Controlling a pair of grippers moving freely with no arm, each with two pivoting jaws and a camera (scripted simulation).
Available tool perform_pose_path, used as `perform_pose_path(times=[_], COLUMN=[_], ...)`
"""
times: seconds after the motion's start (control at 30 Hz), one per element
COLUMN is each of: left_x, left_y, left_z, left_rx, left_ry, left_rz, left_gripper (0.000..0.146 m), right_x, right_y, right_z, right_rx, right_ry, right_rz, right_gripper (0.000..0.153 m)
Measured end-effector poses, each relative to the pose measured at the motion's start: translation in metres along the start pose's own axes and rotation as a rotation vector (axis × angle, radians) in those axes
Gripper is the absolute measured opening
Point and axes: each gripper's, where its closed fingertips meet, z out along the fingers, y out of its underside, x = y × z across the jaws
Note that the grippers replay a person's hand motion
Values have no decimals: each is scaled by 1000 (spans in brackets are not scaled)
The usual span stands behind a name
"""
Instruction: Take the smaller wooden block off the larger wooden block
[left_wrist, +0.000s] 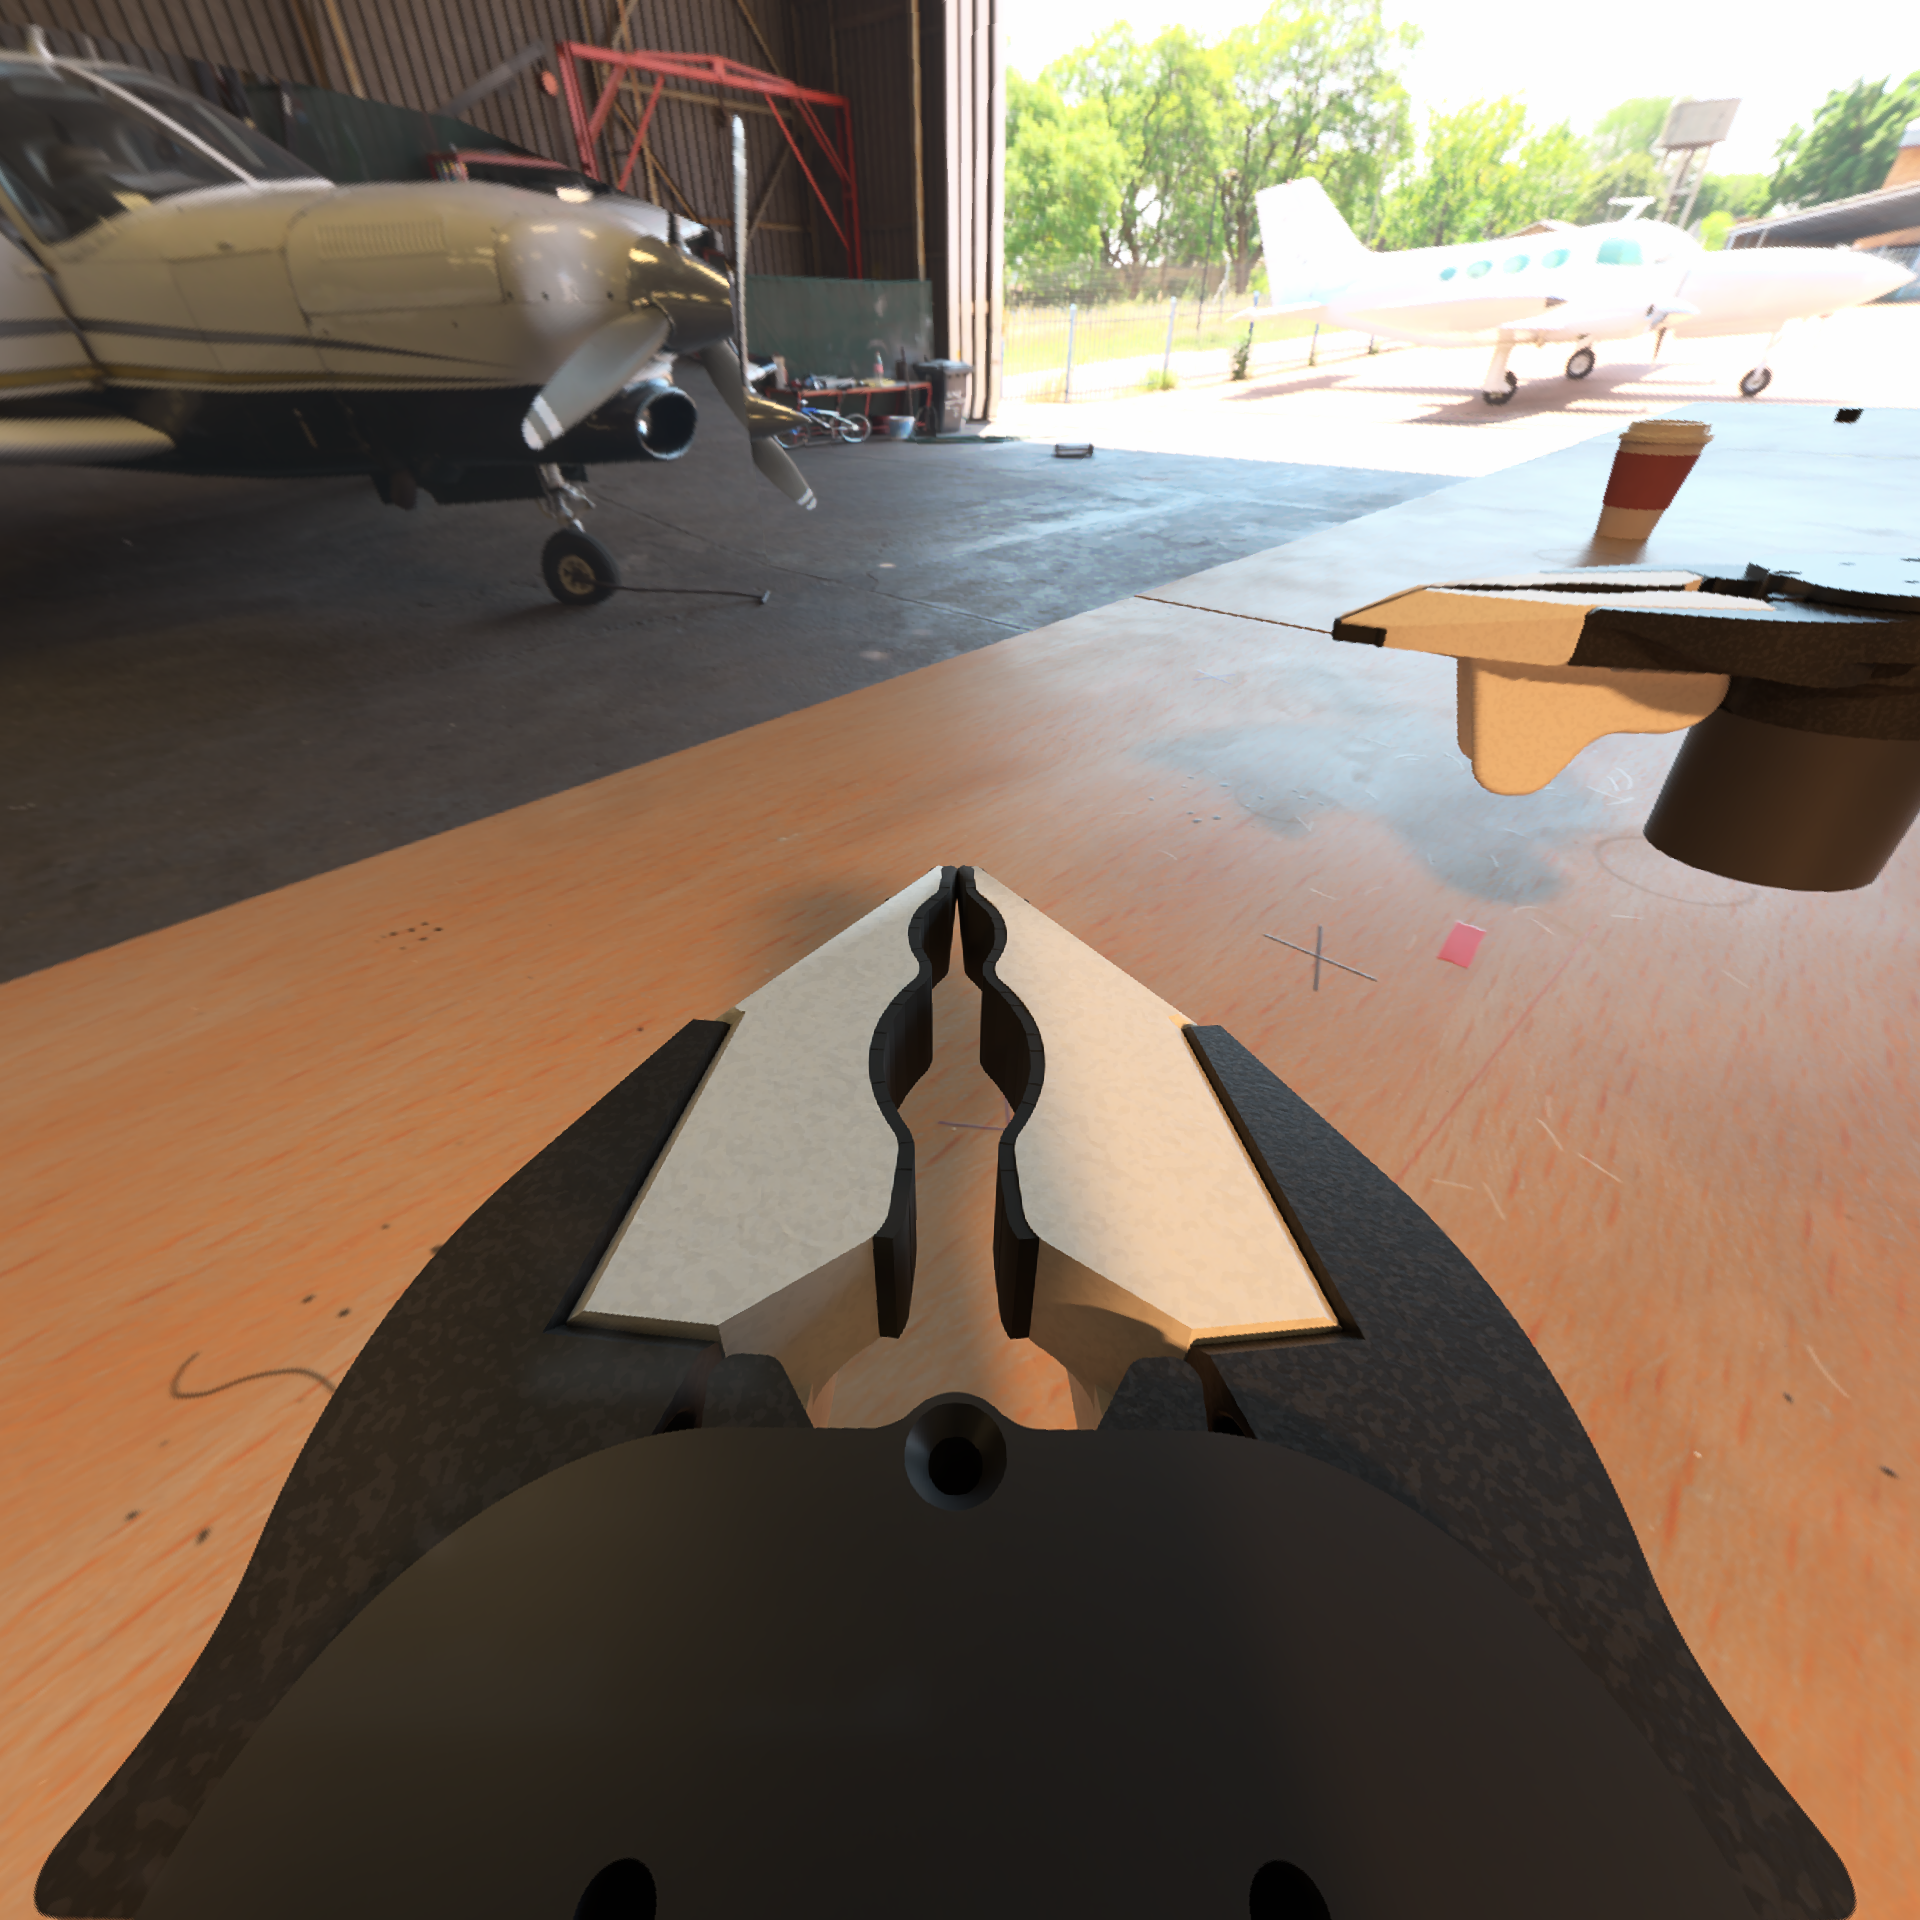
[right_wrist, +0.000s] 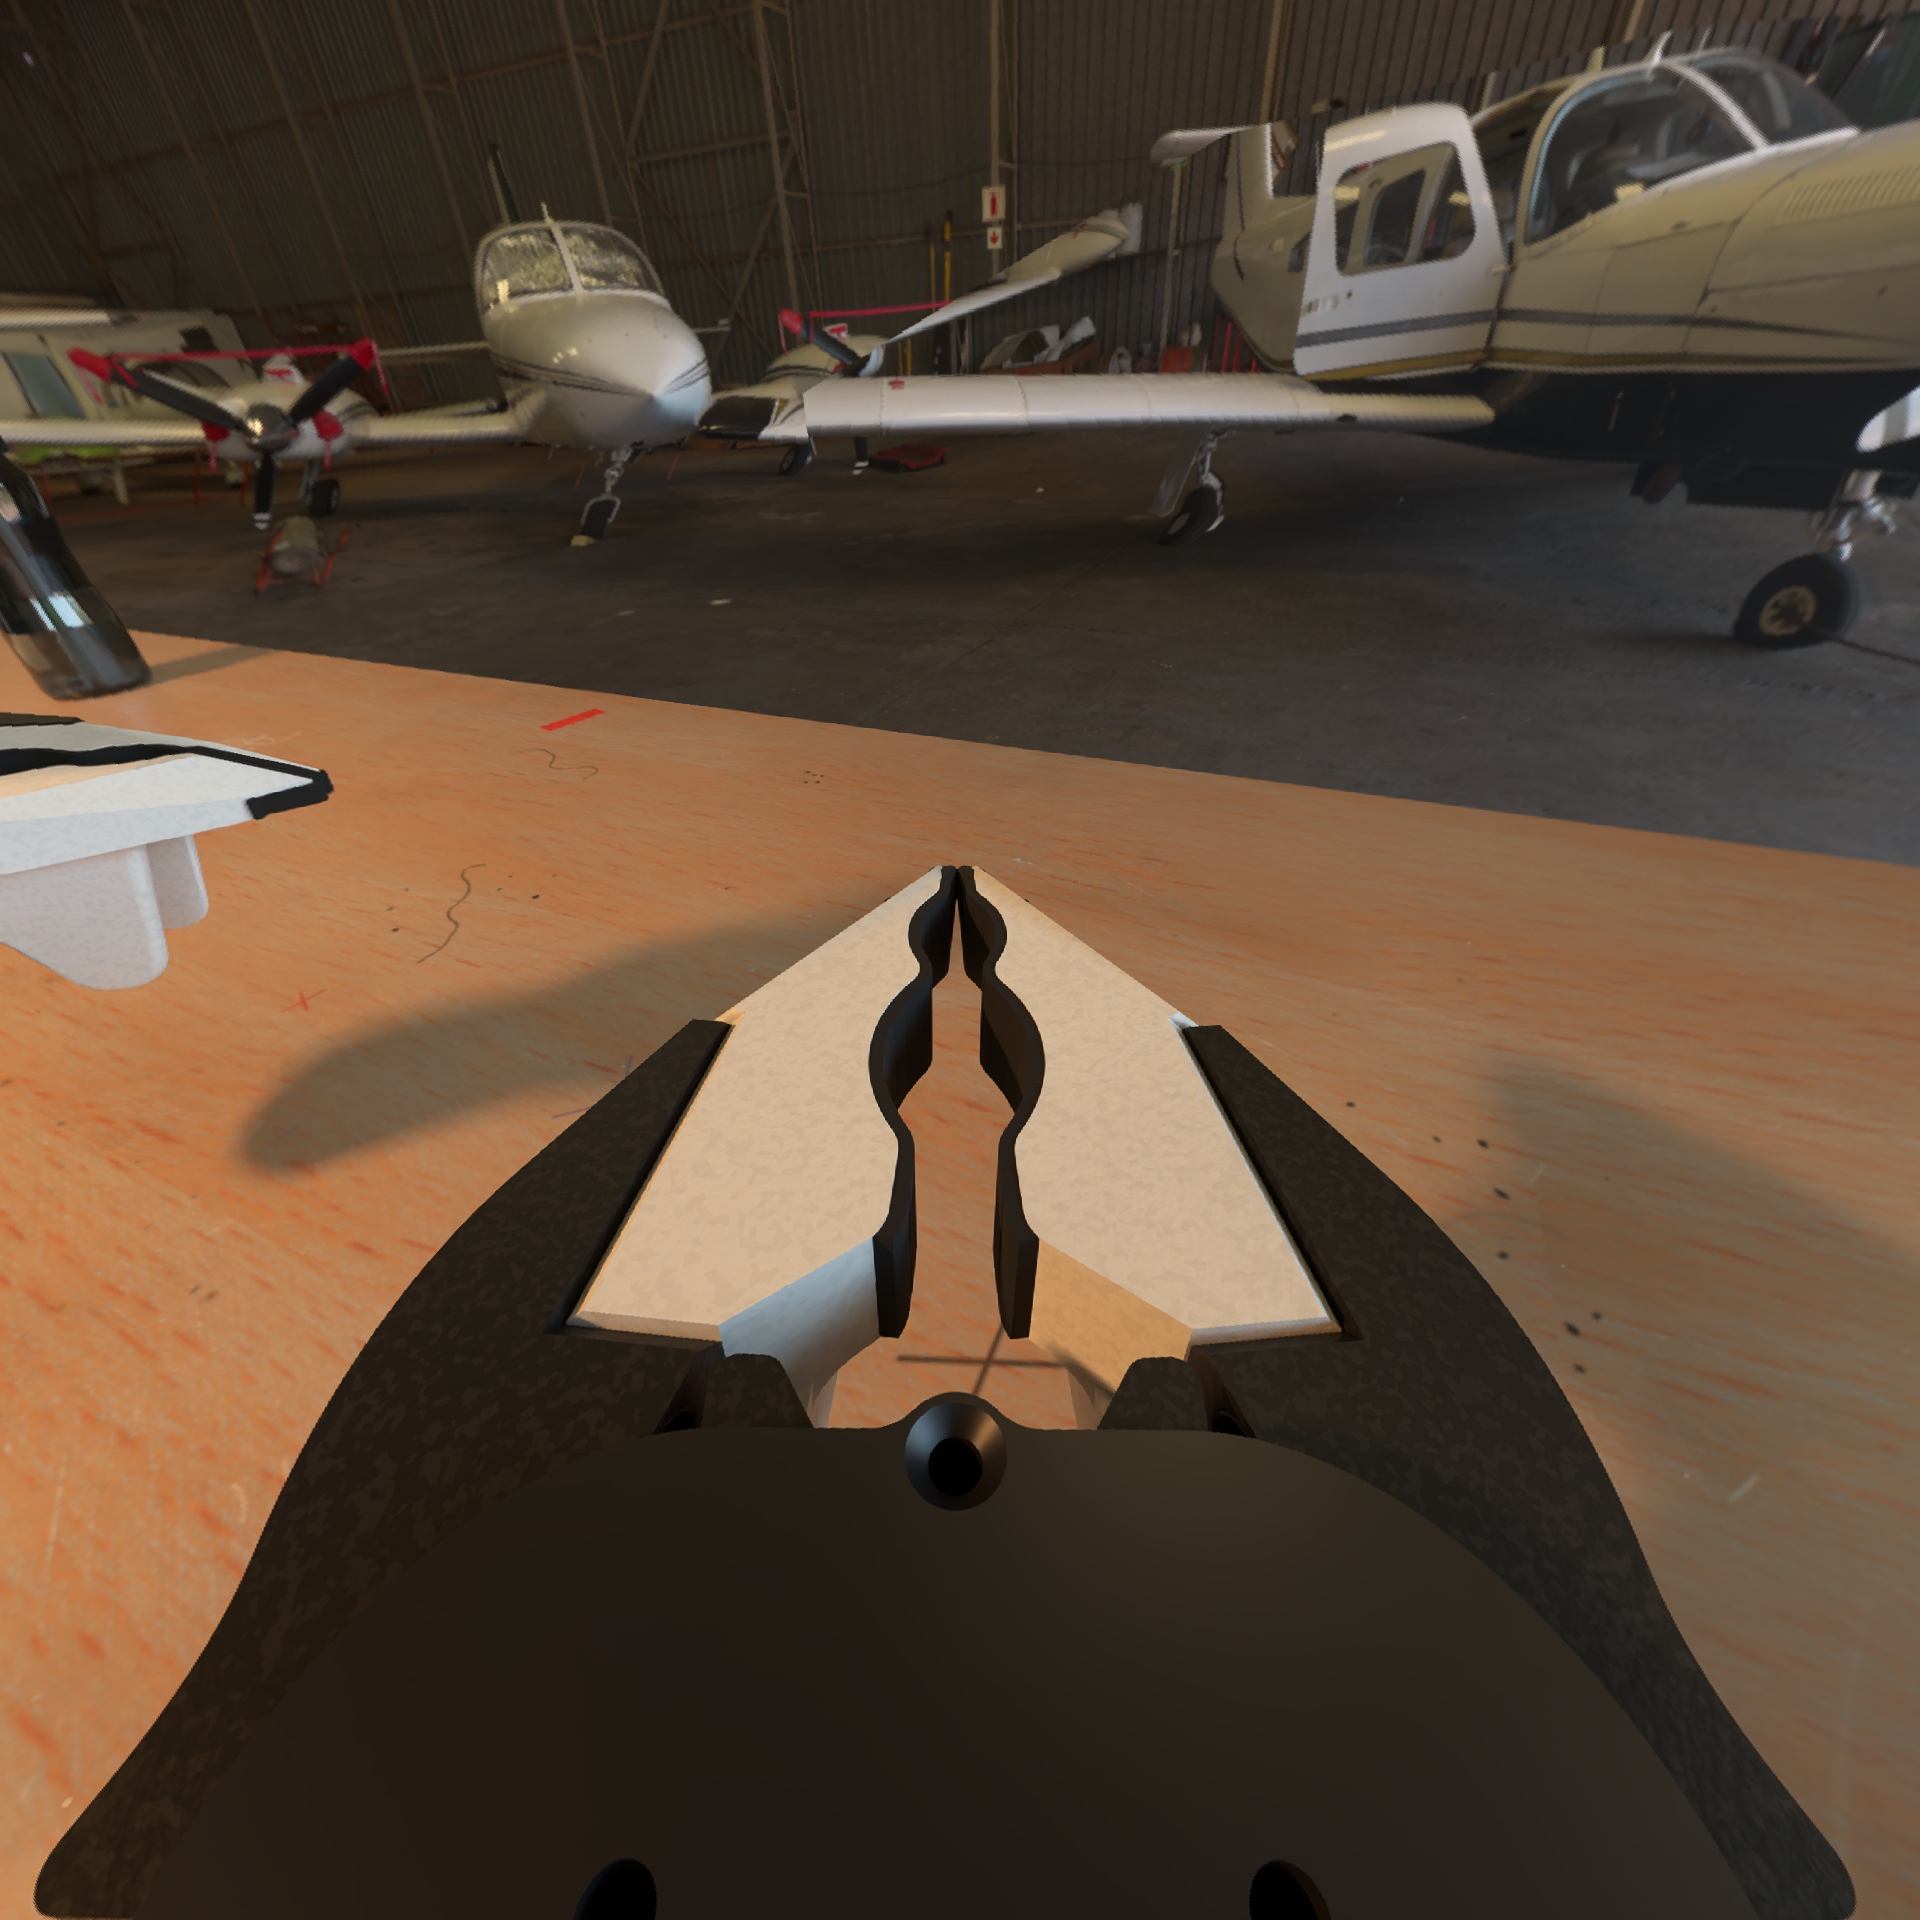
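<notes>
Left wrist view first: the left claw (left_wrist: 956, 878) is clenched, tips meeting with nothing between them, hanging low over the orange-brown plywood tabletop (left_wrist: 520, 1195). The tabletop's far edge runs diagonally from lower left up toward the upper right, with hangar floor beyond it. Off to the right, the right claw (left_wrist: 1361, 631) pokes in sideways, pointing left, and it looks clamped together too. Near the far right corner there's a red-and-white paper coffee cup with a tan lid (left_wrist: 1652, 478), and a small pink tape square (left_wrist: 1462, 943) lies flat just right of a pencilled cross.

Thing is, neither wooden block shows up here. No small one, no big one. So I can't tell which way the stack lies from this claw, or how its long axis runs.

Right wrist view: the right claw (right_wrist: 956, 878) is pinched closed and empty as well, aimed at the far edge of the tabletop (right_wrist: 1455, 1039), which crosses from middle left down to the right. The left claw (right_wrist: 301, 784) sits at the left border, and a dark glass bottle (right_wrist: 62, 613) stands by the far left corner. Still no blocks.

My guess: the stack is outside both cameras, so which claw is nearer is anyone's call. Plenty of bare tabletop ahead of both; the far edge is what to watch.
</notes>
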Motion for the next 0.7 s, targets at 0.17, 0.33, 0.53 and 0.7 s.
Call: perform_pose_path(times=[0.17,0.33,0.53,0.7], left_x=[1,18,23,-45], left_y=[-12,-18,-41,-82], left_z=[-9,-16,-43,-119], left_rx=[29,35,101,68], left_ry=[-22,9,-5,-281], left_rz=[31,50,64,204], left_gripper=[0,0,0,0], right_x=[4,2,3,6], right_y=[3,5,10,8], right_z=[-2,-1,1,0], right_rx=[-2,3,-1,-7], right_ry=[-7,-19,-7,9], right_rz=[31,35,9,-18], right_gripper=[0,0,0,0])
